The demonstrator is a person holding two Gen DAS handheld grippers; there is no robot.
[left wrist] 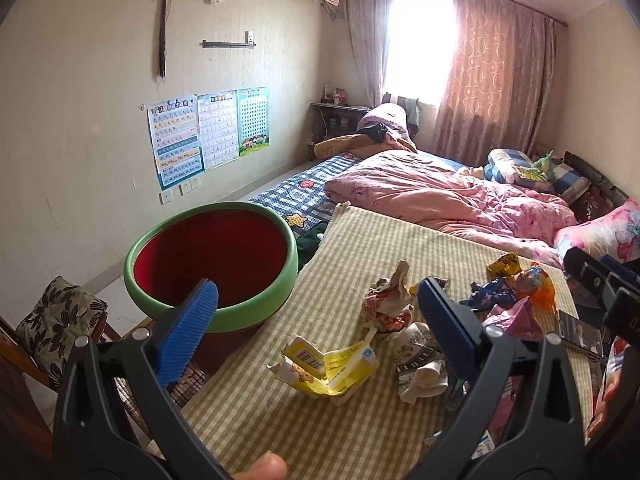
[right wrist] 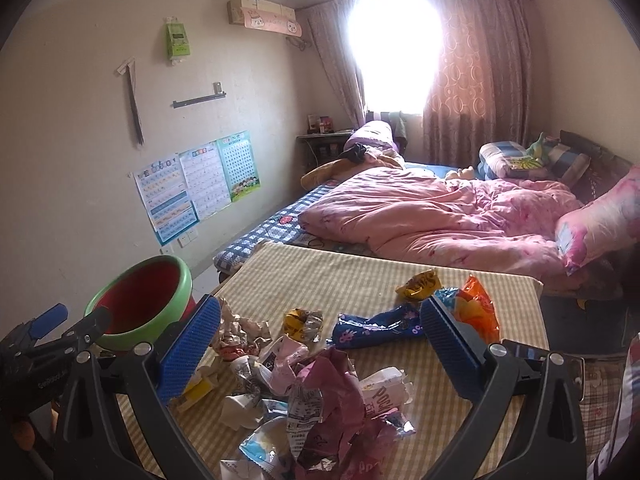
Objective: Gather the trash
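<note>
Crumpled wrappers lie on a checked green-and-cream table (left wrist: 280, 420). A torn yellow carton (left wrist: 328, 368) and a crumpled paper wad (left wrist: 388, 304) lie between the fingers of my left gripper (left wrist: 316, 316), which is open and empty above them. A red bin with a green rim (left wrist: 212, 264) stands at the table's left edge. My right gripper (right wrist: 320, 340) is open and empty above a pile of pink and silver wrappers (right wrist: 332, 408). A blue wrapper (right wrist: 376, 326), an orange packet (right wrist: 478, 312) and a yellow wrapper (right wrist: 418, 284) lie farther back.
A bed with a pink quilt (right wrist: 432, 216) runs behind the table. A cushioned chair (left wrist: 56, 320) stands at the left below the bin. A phone (left wrist: 580, 332) lies at the table's right edge. The left gripper shows in the right wrist view (right wrist: 60, 332).
</note>
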